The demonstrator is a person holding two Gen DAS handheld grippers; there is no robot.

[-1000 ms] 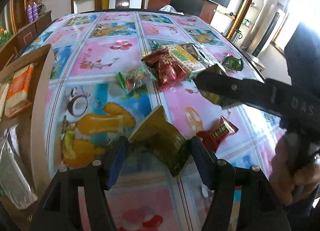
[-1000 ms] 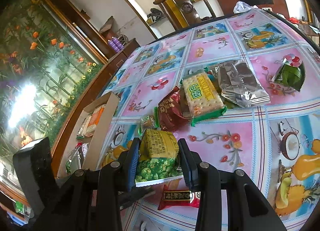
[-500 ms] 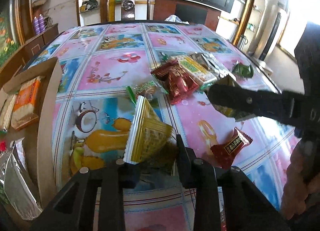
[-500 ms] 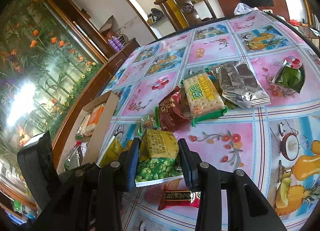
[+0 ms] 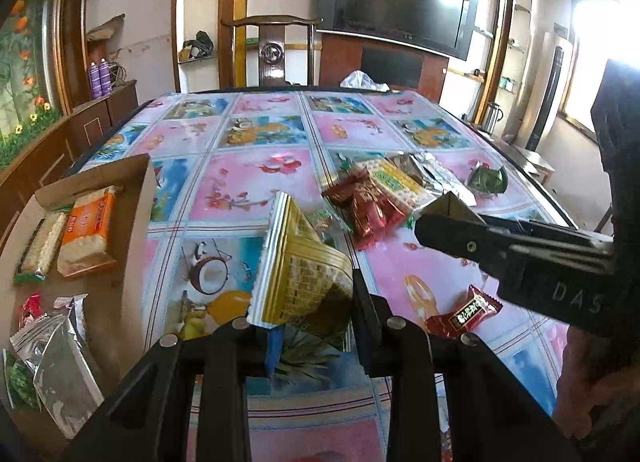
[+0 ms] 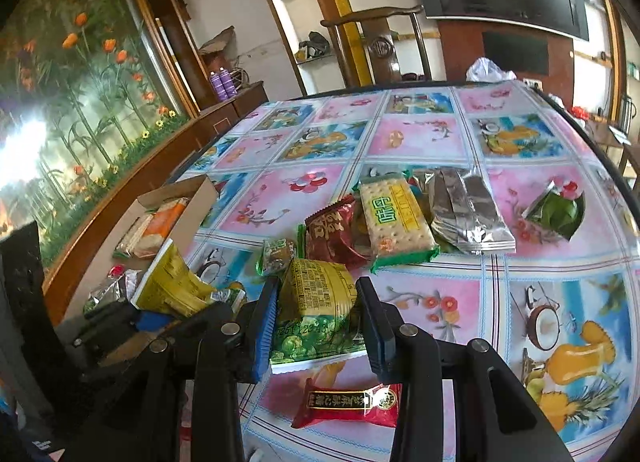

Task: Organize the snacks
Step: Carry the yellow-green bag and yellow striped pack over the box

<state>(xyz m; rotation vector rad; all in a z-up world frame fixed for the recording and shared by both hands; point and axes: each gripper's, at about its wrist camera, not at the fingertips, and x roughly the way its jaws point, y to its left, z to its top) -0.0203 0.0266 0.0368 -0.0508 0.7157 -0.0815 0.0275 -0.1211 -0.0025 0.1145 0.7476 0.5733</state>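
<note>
- My left claw [image 5: 312, 314] is clenched on a yellow-green snack bag [image 5: 298, 278]; jaws closed onto it within the past second, and the bag is now pinched between them, tilted with its crimped edge up, off the worktop [image 5: 256, 182].
- My right claw [image 6: 320, 326] is clamped on a second yellow-green pea bag [image 6: 316, 302], pads pressing both sides, bag upright between them, above the worktop.
- In the right wrist view the left claw's bag [image 6: 172, 286] sits just left of mine, close to the cardboard box [image 6: 188, 198].
- Box is at the worktop's left edge; inside it: an orange cracker pack [image 5: 86, 230], a pale bar [image 5: 40, 250] beside it, a silver pouch [image 5: 60, 358] nearer the camera.
- Loose on the worktop: red candy [image 6: 348, 402] just below the right claw; small green candy [image 6: 278, 254], dark red packets [image 6: 332, 234], green-edged cracker pack [image 6: 394, 218] and silver foil pack [image 6: 468, 210] clustered mid-worktop, touching or overlapping.
- Green leaf-wrapped piece [image 6: 556, 210] lies apart to the right.
- A hand [image 5: 592, 394] grips the right tool's handle at the left view's edge.
</note>
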